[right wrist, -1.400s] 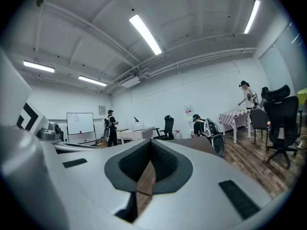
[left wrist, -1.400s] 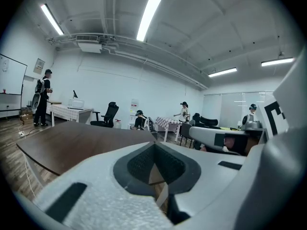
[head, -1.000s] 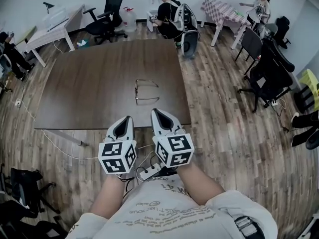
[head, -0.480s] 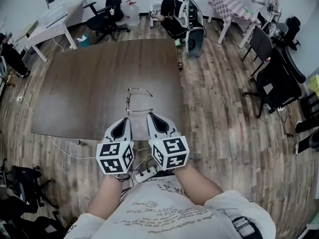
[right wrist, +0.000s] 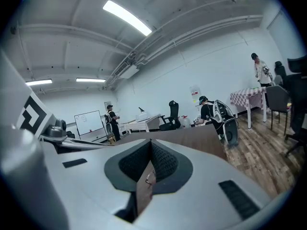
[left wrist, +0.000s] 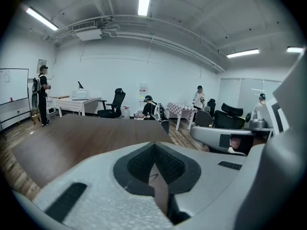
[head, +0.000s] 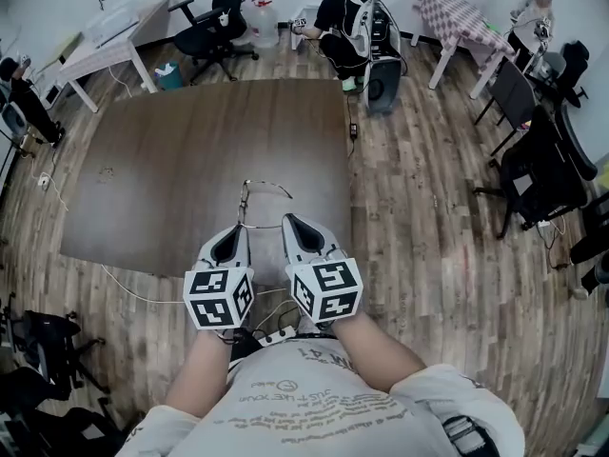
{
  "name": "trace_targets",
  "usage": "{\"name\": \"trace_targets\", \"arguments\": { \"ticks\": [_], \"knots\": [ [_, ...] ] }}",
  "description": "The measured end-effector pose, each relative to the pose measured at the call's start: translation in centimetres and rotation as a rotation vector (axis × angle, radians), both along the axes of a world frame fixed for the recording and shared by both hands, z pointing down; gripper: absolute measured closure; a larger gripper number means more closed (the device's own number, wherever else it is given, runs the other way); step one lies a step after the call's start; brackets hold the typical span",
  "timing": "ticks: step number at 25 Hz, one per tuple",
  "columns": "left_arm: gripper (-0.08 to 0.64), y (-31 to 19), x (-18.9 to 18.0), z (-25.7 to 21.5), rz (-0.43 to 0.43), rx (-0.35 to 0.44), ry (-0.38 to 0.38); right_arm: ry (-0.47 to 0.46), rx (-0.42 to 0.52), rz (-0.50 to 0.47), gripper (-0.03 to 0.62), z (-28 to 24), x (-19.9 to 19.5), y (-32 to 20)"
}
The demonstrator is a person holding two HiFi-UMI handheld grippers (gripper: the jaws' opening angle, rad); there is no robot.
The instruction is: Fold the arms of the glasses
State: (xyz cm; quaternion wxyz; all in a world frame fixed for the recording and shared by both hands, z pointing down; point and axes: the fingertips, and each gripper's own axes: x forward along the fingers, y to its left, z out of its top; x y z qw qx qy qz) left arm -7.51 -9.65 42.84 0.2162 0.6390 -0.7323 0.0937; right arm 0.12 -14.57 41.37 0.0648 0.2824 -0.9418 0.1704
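L gripper (head: 238, 231), R gripper (head: 293, 225): fingers (head: 228, 248) closed. Glasses (head: 259, 201) just ahead on table (head: 171, 160); chair (head: 214, 29) beyond.

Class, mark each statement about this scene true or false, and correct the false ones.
1. The glasses lie on the brown table. True.
2. Their arms are already folded. False: both arms stick out, unfolded.
3. The left gripper and the right gripper both have their jaws together. True.
4. The right gripper holds the glasses. False: it holds nothing; the glasses lie on the table.
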Motion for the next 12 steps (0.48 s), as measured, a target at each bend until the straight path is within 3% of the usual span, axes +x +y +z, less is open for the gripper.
{"name": "trace_targets", "arguments": {
  "ticks": [7, 12],
  "knots": [
    [0.546, -3.0, -1.6, 0.9, 0.051, -0.009, 0.026, 0.045, -0.008, 0.046, 0.578, 0.7, -0.9, -2.3],
    [0.546, -4.7, -4.6, 3.4, 0.126, -0.069, 0.039, 0.072, -0.012, 0.119, 0.580, 1.8, -3.3, -4.0]
  ]
}}
